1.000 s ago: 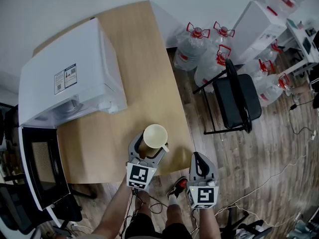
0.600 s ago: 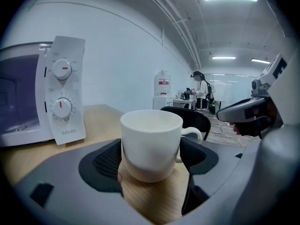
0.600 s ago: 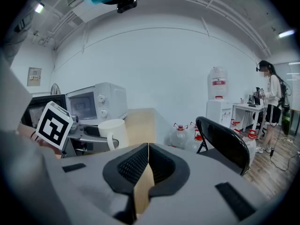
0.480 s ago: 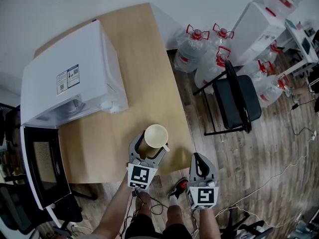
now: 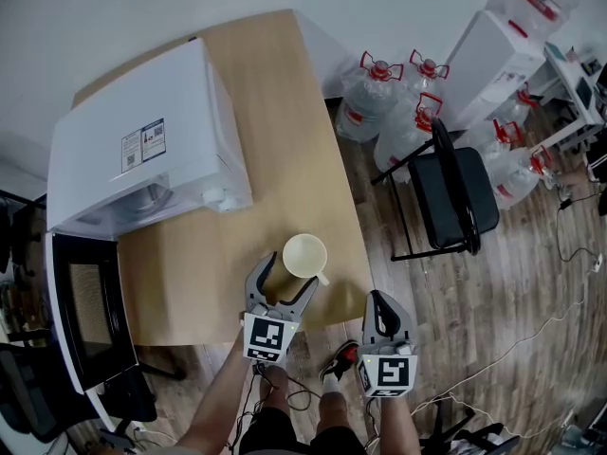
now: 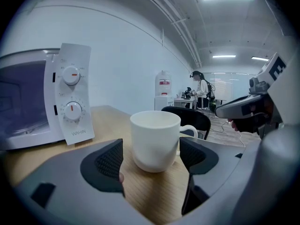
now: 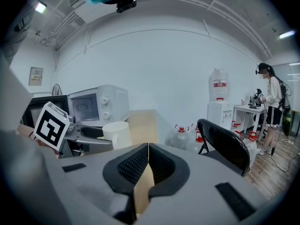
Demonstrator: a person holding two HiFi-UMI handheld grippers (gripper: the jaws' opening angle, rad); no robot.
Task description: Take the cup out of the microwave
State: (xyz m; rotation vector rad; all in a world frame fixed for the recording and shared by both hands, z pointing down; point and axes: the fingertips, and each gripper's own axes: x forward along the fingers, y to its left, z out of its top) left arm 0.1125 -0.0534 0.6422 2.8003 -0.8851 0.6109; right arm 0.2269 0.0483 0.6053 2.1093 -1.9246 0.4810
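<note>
**Mug out on table, left jaws wide round it**

Microwave door (image 5: 81, 311) hangs open at the front-left of the microwave (image 5: 142, 140).

Left gripper (image 5: 286, 279) sits right of the microwave, nearer the person. Jaws are spread wide w/ nothing gripped. Pads (image 6: 108, 162) flank the mug w/ a gap each side, no contact.

White mug (image 5: 304, 254) stands upright on the wooden table (image 5: 285, 93), outside the microwave and just right of its front corner. Handle points away from the microwave. It looks empty, so the task is prob. as good as done.

Handling, as a guess: ceramic, so rigid and no give under squeeze. The glaze is slick and it chips if knocked. Empty, so fairly light. Best hold is pads across the body at mid-height, clear of handle and rim.

Right gripper (image 5: 377, 300) is further right of the microwave, off the table. Jaws are pressed together w/ nothing btwn them.

Black folding chair (image 5: 455, 192) stands well right of the microwave.
</note>
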